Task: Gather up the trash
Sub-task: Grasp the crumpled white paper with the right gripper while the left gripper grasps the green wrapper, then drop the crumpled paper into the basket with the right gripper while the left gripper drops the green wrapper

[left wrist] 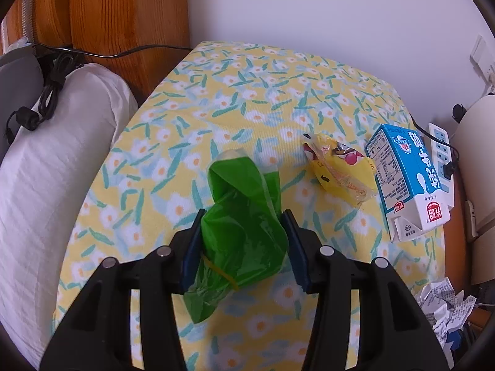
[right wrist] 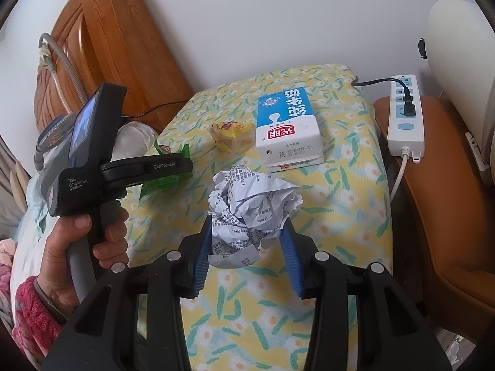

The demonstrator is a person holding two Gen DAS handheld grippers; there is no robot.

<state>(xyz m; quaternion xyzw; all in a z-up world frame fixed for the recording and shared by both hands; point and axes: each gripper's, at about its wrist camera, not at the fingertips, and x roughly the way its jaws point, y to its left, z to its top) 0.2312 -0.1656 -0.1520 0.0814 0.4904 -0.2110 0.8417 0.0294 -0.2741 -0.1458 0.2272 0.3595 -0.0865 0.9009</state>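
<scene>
My left gripper (left wrist: 244,216) is shut on a green plastic wrapper (left wrist: 244,225) and holds it just above the flowered yellow tabletop (left wrist: 247,86). My right gripper (right wrist: 249,227) is shut on a crumpled ball of printed paper (right wrist: 250,207) above the same table. In the right wrist view the left gripper (right wrist: 182,164) sits at the left with the green wrapper (right wrist: 161,182) in it. A yellow snack wrapper (left wrist: 340,167) (right wrist: 233,134) and a blue and white milk carton (left wrist: 405,179) (right wrist: 286,126) lie on the table.
A white pillow (left wrist: 62,170) and a wooden headboard (left wrist: 123,9) are to the left. A black cable bundle (left wrist: 49,89) lies on the pillow. A white power strip (right wrist: 405,114) rests on a brown seat (right wrist: 448,201) to the right of the table.
</scene>
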